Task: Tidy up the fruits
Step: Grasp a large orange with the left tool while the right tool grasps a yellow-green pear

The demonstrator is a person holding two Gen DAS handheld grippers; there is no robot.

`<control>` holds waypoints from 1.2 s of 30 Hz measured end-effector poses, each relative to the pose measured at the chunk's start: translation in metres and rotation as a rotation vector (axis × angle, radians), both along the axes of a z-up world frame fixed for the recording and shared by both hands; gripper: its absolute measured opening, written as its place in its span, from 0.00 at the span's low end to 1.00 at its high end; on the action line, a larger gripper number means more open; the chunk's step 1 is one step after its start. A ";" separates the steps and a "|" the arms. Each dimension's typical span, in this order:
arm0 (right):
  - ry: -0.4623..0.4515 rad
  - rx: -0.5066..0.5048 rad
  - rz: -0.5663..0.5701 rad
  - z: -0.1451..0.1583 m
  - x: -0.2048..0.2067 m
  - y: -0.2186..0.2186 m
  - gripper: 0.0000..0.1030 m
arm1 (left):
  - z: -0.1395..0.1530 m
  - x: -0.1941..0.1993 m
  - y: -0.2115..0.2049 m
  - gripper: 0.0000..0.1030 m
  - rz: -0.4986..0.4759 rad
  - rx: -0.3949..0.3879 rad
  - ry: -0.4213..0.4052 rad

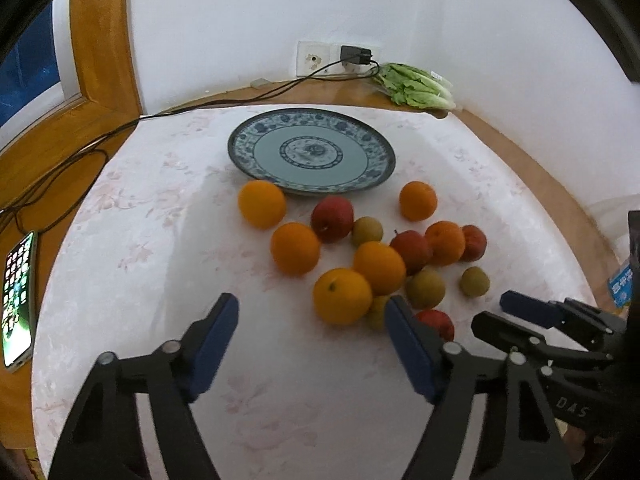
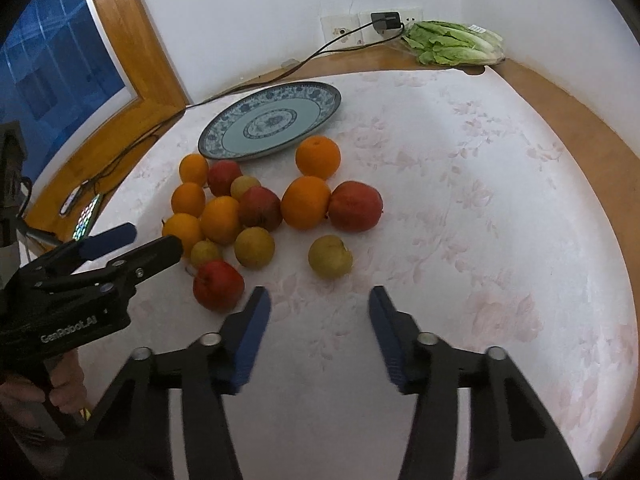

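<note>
Hovered with left gripper point(image 1: 310, 312) and right gripper point(image 2: 320, 304) both spread wide, grasping nothing, near the fruit pile point(image 2: 260, 208) beside the bare plate point(image 1: 240, 152).

Lettuce point(image 2: 454, 44), charger point(image 2: 386, 20), phone point(image 1: 18, 304), cable point(image 1: 240, 98).

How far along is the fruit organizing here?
Nothing looks done: the blue patterned plate is empty. Nothing is in hand; the left gripper and right gripper are both open above the tablecloth. Left: all the oranges, red apples and yellow-green fruits.
</note>
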State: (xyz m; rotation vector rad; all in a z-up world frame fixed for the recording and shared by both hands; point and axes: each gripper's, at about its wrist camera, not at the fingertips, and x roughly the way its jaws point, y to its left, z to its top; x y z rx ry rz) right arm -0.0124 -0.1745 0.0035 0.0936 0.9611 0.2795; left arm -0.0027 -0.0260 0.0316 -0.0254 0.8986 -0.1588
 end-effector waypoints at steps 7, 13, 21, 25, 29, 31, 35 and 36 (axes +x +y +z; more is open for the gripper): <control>-0.003 0.022 0.017 0.000 0.004 -0.002 0.33 | -0.005 0.009 0.000 0.47 0.007 -0.061 0.039; -0.004 0.034 0.022 -0.001 0.008 -0.002 0.32 | -0.005 0.011 0.000 0.45 0.009 -0.079 0.041; 0.006 0.043 0.012 -0.005 0.012 -0.002 0.32 | -0.007 0.014 0.004 0.45 0.011 -0.119 0.056; 0.008 0.047 0.000 -0.006 0.015 -0.004 0.32 | -0.006 0.014 0.004 0.35 -0.009 -0.146 0.062; 0.003 0.039 -0.005 -0.006 0.017 -0.002 0.32 | -0.006 0.012 0.004 0.35 -0.014 -0.146 0.057; 0.000 0.038 -0.007 -0.006 0.018 -0.003 0.32 | -0.007 0.012 0.004 0.35 -0.018 -0.150 0.053; -0.003 0.037 -0.013 -0.006 0.019 -0.002 0.32 | -0.008 0.015 0.006 0.37 -0.007 -0.167 0.050; -0.003 0.037 -0.014 -0.006 0.019 -0.002 0.32 | -0.008 0.016 0.006 0.37 -0.007 -0.170 0.050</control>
